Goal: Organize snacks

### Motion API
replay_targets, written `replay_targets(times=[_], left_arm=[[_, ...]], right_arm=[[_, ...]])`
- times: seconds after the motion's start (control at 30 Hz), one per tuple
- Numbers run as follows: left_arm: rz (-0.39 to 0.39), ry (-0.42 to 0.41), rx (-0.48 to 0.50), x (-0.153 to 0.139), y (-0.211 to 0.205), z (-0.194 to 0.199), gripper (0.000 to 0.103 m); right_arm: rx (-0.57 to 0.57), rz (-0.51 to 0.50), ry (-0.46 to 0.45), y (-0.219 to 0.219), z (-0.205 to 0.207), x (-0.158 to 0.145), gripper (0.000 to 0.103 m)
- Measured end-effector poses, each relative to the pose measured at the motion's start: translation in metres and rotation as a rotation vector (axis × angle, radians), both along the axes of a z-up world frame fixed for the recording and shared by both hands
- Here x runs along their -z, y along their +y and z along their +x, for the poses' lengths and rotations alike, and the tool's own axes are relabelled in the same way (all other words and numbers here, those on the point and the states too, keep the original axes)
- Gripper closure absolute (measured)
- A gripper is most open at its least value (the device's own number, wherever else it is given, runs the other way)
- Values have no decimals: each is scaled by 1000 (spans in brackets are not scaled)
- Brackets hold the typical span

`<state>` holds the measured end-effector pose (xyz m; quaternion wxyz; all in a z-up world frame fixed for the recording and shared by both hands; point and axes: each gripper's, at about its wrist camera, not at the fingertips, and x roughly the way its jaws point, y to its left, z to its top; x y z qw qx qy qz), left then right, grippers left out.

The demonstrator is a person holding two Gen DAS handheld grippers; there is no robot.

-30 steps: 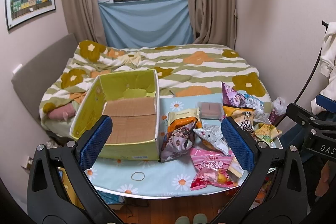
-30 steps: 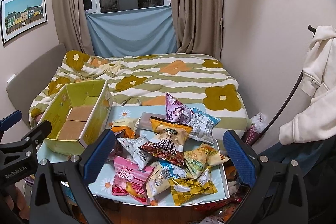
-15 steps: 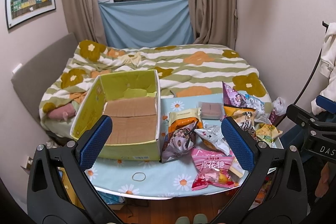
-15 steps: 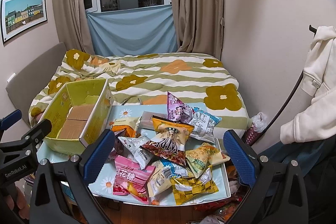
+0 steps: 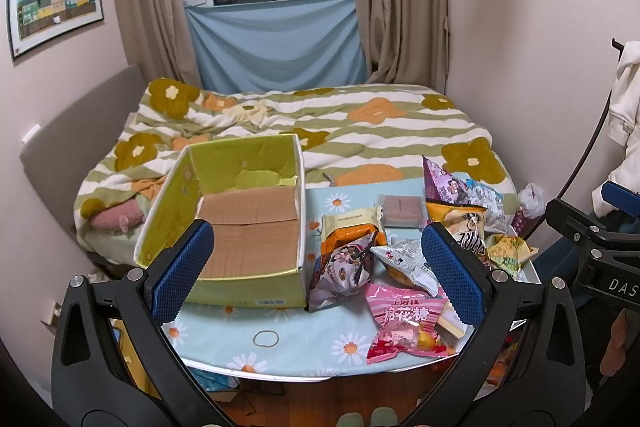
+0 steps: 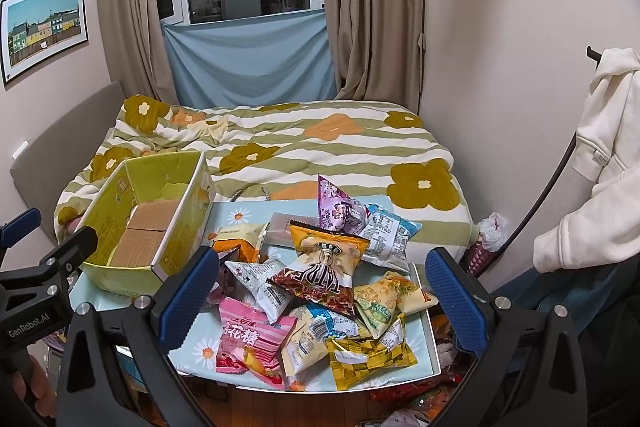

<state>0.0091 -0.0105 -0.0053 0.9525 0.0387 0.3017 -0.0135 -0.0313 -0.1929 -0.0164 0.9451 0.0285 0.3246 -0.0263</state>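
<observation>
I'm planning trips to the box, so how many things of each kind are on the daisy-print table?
Crinkly plastic snack packets: 11 that can be told apart in the pile
Open yellow-green cardboard box: 1
Thin tan rubber band: 1
Total: 13

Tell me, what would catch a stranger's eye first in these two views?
Probably the bright heap of snack packets piled on the right side of the daisy-print table, a pink bag nearest the front edge. To their left stands an open yellow-green box with nothing in it, and blue-padded fingers frame each picture, spread wide and holding nothing.
</observation>
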Motion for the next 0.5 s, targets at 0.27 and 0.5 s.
replay_targets(times=[0.27,0.5], left_arm=[[0,0,8,-1,-4,1,0],[-4,-2,12,-2,-4,2,0]], right_arm=[[0,-1,-2,1,0,0,0],[-1,16,-4,-2,1,-2,0]])
